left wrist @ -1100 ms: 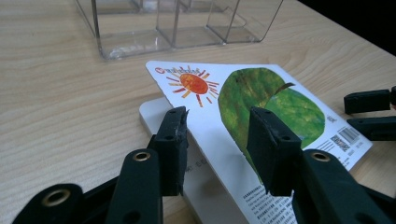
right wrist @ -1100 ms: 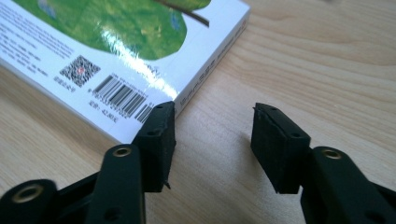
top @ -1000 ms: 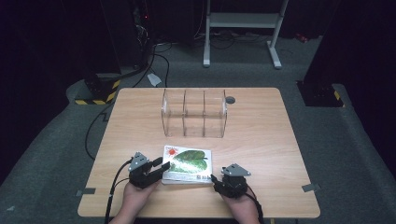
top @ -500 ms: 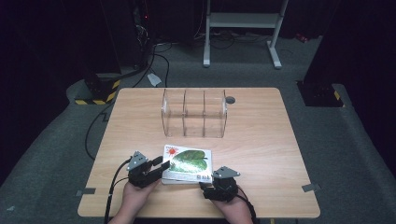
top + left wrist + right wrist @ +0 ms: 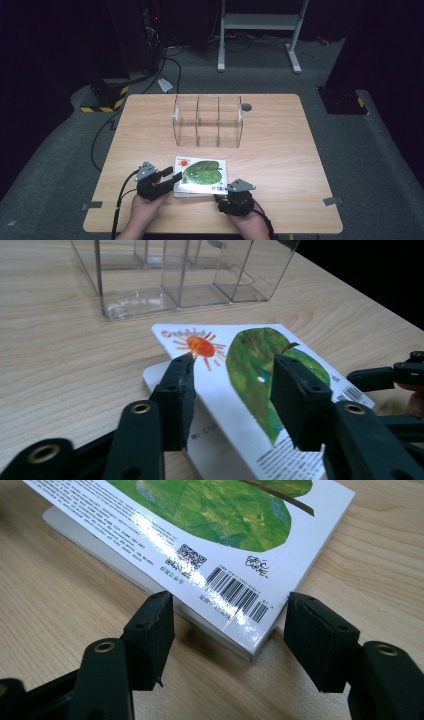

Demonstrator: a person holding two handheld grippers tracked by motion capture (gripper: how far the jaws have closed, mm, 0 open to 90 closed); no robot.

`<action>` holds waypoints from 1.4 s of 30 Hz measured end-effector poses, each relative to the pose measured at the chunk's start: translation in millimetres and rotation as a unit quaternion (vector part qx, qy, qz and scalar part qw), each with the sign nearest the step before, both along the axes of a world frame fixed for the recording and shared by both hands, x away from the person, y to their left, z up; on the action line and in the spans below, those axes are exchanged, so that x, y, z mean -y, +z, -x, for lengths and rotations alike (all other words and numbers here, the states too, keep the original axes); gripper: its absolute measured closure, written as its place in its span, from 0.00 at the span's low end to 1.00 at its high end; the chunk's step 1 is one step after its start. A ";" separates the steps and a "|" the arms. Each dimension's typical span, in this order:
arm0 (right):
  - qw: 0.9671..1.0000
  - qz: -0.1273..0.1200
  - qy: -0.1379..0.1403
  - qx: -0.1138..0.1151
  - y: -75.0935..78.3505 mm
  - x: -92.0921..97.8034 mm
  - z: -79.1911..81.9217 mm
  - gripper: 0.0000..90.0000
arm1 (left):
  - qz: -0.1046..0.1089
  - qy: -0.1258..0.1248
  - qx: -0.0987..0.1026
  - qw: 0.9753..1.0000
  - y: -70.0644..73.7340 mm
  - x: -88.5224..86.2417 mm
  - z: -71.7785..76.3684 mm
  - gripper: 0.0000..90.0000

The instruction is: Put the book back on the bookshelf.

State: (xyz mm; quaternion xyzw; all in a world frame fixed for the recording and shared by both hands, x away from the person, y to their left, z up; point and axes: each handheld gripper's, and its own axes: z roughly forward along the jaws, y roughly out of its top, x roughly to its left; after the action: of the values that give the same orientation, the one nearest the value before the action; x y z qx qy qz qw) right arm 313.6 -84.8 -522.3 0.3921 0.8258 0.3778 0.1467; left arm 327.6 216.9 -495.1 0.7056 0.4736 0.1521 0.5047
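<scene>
Since the earlier frames the right gripper [image 5: 231, 192] has slid leftward along the table's near edge and now sits at the lower middle of the high view, right at the near right corner of the flat white picture book with a green leaf and an orange sun on its cover [image 5: 201, 175]; the left gripper [image 5: 170, 181] has stayed at the book's left edge. Seen from the right gripper view, the right gripper [image 5: 227, 625] has its jaws spread apart, released, one on each side of the book's barcode corner [image 5: 235, 597], and whether they touch it I cannot tell. Seen from the left gripper view, the left gripper [image 5: 232, 385] is likewise released, its jaws wide apart over the cover [image 5: 240, 365] near the sun. That book lies flat and slightly askew on a second white book [image 5: 160, 377] whose edges stick out beneath it, both in the lower middle of the light wooden table [image 5: 280, 150]. Farther back, in the centre of the high view, stands a clear plastic organiser with three compartments [image 5: 207, 121], well apart from the books, and a small dark round disc [image 5: 246, 106] lies beside its far right corner
</scene>
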 end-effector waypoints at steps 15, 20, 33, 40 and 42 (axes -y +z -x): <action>1.000 0.001 0.000 0.001 -0.2 -0.1 0.3 0.41 | 0.043 -0.046 -0.067 0.996 -16.5 8.0 -15.5 0.50; 1.000 0.000 0.001 0.000 -0.1 0.0 0.1 0.41 | 0.038 -0.046 -0.057 0.997 -15.8 7.8 -14.5 0.57; 0.999 -0.041 -0.003 0.007 14.0 15.5 0.5 0.39 | -0.031 -0.063 -0.010 0.997 -12.9 11.1 -9.1 0.64; 0.998 -0.058 -0.030 -0.005 21.8 23.6 -22.9 0.39 | -0.037 -0.078 0.012 0.996 -14.0 9.1 -6.6 0.66; 0.997 -0.071 -0.036 -0.017 21.1 21.6 -32.1 0.37 | -0.036 -0.082 0.022 0.996 -12.8 8.9 -4.8 0.67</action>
State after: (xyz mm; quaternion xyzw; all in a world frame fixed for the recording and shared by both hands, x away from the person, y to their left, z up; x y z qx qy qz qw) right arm 345.7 -106.4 -501.2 0.4372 0.7848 0.4230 0.1182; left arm 332.4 208.0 -508.0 0.7562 0.3972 0.1421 0.5002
